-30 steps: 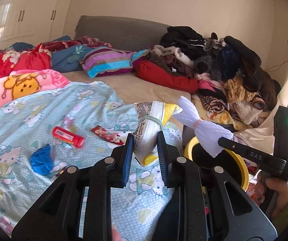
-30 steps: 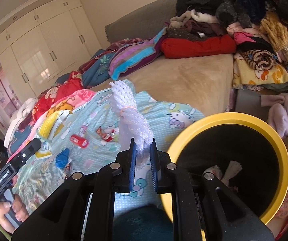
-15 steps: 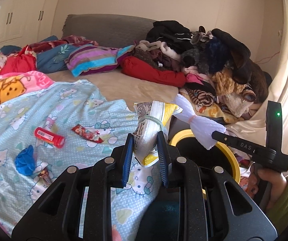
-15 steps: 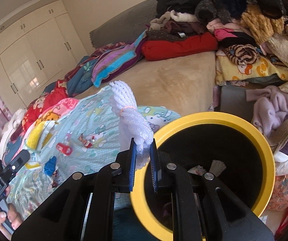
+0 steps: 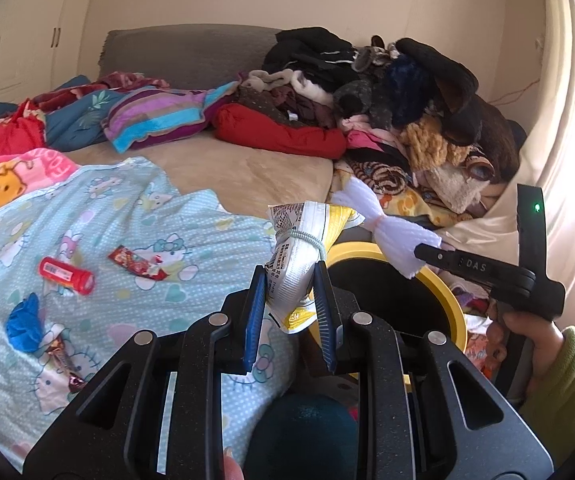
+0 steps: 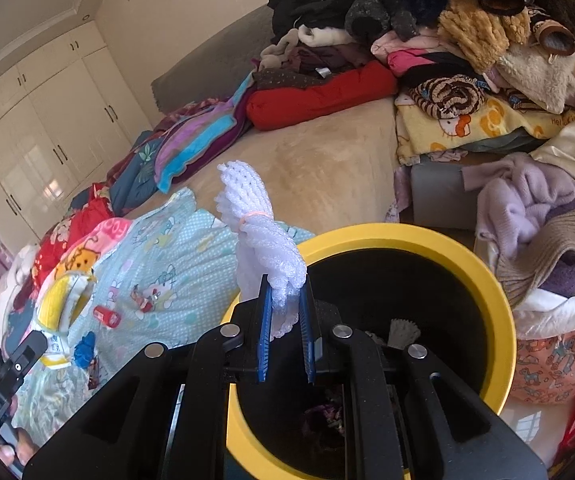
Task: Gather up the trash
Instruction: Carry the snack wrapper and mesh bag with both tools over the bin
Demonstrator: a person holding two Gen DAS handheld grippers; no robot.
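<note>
My right gripper (image 6: 283,308) is clamped on a white foam net sleeve (image 6: 261,240), pinched with a pink band, and holds it over the near rim of the yellow bin (image 6: 503,312). My left gripper (image 5: 290,292) has its jaws narrowed on a banded white-and-yellow snack bag (image 5: 297,248), held just left of the bin, not yet over its mouth.

By my reckoning the job is partway done: a few scraps already lie at the bottom of the bin, and these two pieces are about to join them. Still out on the blue cartoon-cat blanket (image 5: 99,216), left of the bin, are a red tube (image 5: 65,276), a red wrapper (image 5: 137,262), a crumpled blue scrap (image 5: 25,322) and a small dark wrapper (image 5: 63,360) — all left to fetch.

Writing: the right gripper's arm reads "DAS", possibly with more letters before it; the bag carries dense print too small to read, and the red tube shows a barcode label.
</note>
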